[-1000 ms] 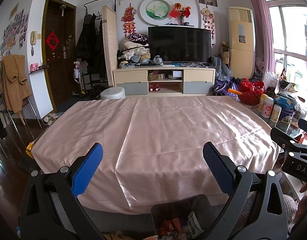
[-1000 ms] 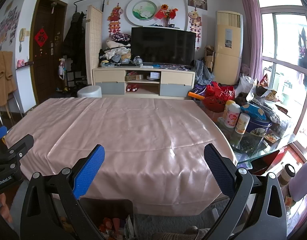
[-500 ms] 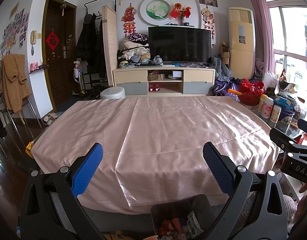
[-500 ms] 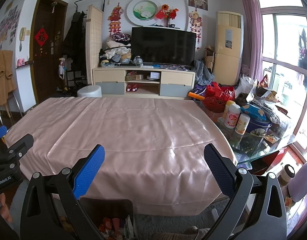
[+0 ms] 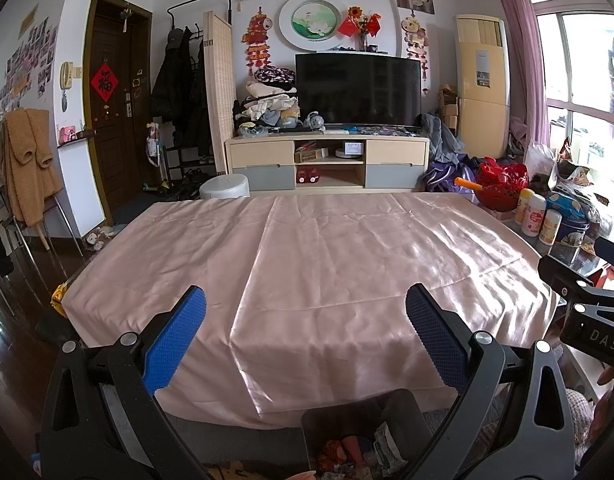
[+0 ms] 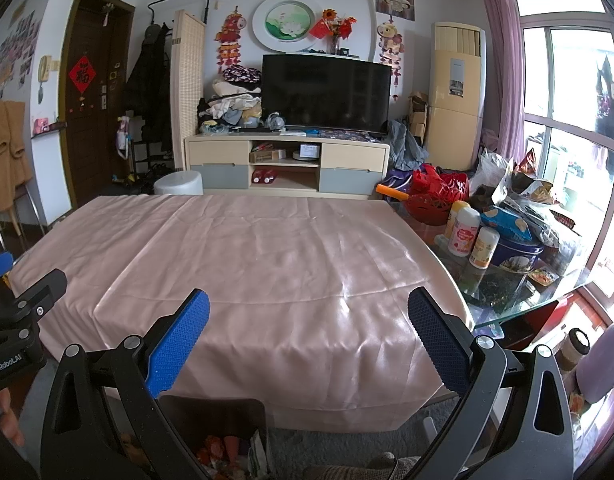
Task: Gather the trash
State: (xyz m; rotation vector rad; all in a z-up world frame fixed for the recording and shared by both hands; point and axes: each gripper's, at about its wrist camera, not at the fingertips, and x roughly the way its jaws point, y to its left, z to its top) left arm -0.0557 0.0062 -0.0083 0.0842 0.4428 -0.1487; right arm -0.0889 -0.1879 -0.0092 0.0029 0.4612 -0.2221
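A dark bin (image 5: 359, 412) with wrappers and scraps inside stands on the floor below the table's near edge; it also shows in the right wrist view (image 6: 223, 420). The table wears a pink satin cloth (image 5: 315, 264) with nothing lying on it. My left gripper (image 5: 305, 328) is open and empty, held above the near edge and the bin. My right gripper (image 6: 307, 332) is open and empty, beside it to the right. Each gripper shows at the edge of the other's view.
Bottles, a tin and bags (image 6: 487, 236) crowd the glass table end at the right. A TV stand (image 5: 327, 164) and a white stool (image 5: 225, 186) lie beyond the far edge. A chair with a brown coat (image 5: 25, 168) stands at the left.
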